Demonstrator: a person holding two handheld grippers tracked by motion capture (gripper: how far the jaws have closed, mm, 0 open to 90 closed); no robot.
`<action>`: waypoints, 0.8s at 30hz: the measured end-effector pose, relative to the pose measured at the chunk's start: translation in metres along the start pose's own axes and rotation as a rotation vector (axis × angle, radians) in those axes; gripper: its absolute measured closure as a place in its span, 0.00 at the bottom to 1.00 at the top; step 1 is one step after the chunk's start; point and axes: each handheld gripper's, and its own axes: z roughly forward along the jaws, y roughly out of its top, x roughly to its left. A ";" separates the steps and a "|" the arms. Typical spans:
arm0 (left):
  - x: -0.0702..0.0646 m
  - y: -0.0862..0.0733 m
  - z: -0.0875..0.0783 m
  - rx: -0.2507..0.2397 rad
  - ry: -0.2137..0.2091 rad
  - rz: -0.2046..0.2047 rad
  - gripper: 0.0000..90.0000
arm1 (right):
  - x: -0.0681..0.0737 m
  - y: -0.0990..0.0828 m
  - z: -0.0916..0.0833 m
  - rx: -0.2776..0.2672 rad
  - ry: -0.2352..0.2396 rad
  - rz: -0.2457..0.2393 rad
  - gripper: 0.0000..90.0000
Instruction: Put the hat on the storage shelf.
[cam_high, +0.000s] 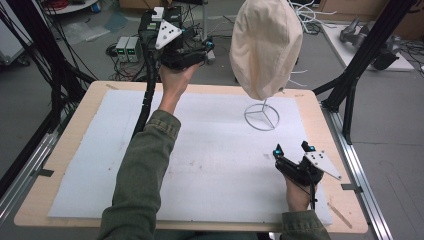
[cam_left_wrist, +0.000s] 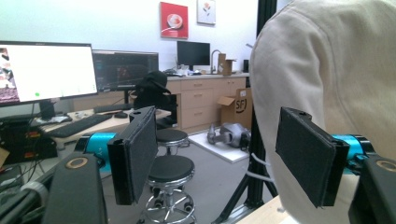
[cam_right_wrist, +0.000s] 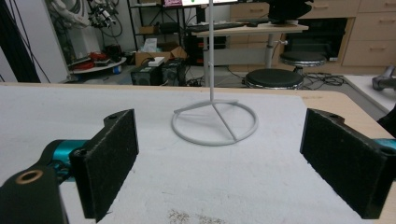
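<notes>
Fingers, left gripper (cam_left_wrist: 224, 158): two black padded jaws standing wide apart, nothing between them; the right-hand pad (cam_left_wrist: 306, 154) sits just in front of the cream fabric, and whether it touches cannot be told from the left gripper view.

Fingers, right gripper (cam_right_wrist: 219, 163): both pads spread wide, empty, aimed low across the mat toward the ring base.

Item 1. Hat (cam_high: 265, 45): cream cloth cap, hanging on top of a white wire stand (cam_high: 261, 116) toward the far right of the table. Sits upright on the stand, undisturbed as far as can be seen. In the left gripper view its side fills the right of the frame.

Item 2. Stand: thin post rising from a round ring base with three spokes, resting on the white mat (cam_high: 100, 165).

Item 3. Left gripper, high view (cam_high: 209, 47): raised at the far edge of the table, level with the cap's lower half, jaws pointing toward it from its left.

Item 4. Right gripper, high view (cam_high: 292, 149): low over the mat, near right, well apart from the stand.

Status, by judgement: approach stage. Reach toward the cap under way; no grip made. Remaining: closing the left jaws on the fabric, lifting the cap off the stand, and whatever follows. Right gripper appears to be waiting.
</notes>
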 end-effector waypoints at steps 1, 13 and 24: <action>0.001 -0.002 -0.003 0.005 0.003 0.006 0.33 | 0.000 0.000 0.000 0.002 0.001 0.000 0.12; 0.022 -0.020 -0.049 0.038 0.075 0.038 0.33 | 0.000 0.000 0.001 0.001 0.005 0.001 0.12; 0.025 -0.031 -0.092 0.046 0.095 0.047 0.33 | 0.001 0.000 0.001 0.007 0.012 0.006 0.12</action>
